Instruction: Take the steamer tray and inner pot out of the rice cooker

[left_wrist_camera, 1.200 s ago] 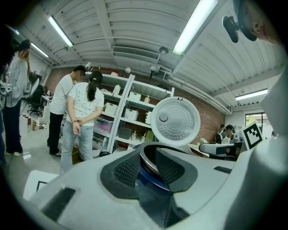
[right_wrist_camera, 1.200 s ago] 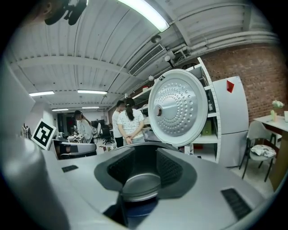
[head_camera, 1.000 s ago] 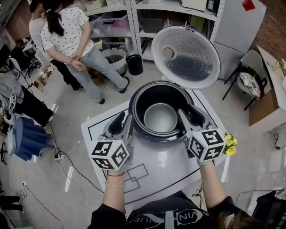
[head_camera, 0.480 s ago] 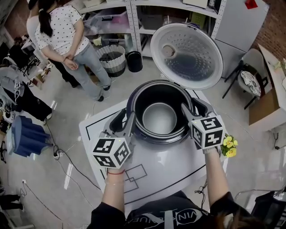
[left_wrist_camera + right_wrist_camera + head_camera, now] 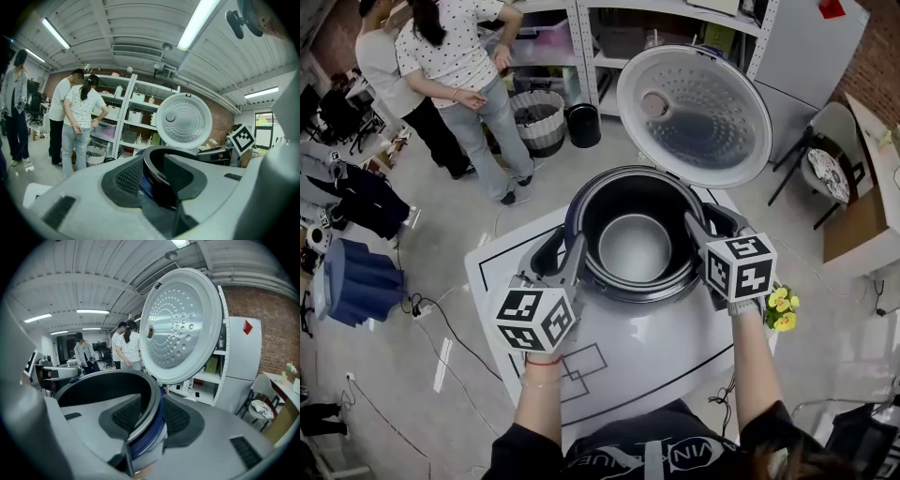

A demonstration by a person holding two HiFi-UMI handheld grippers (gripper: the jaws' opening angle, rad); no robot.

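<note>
**Inner pot seated, lift not yet begun**

The pot sits down inside the open rice cooker at the far middle of the counter, with the lid tipped up behind it. I see no steamer tray in any view, so I judge the pot lift is the step in hand.

My left gripper straddles the left rim. Its jaws have just been opening and the pads stand slack on either side of the lip, so it is released. My right gripper has just been closing. I read it as clenched on the rice cooker's right rim, with the blue wall caught between the pads along with the lip.

Next I would want the left to bite and both to hold the pot's lip alone, not the cooker's wall — then a straight, level rise.

There is open air above the pot, but the lid overhangs the far right, so I would lift up and draw it near. The near counter offers a landing. Yellow flowers sit just right of my right gripper at the counter's edge, and people stand far left — well apart.
</note>
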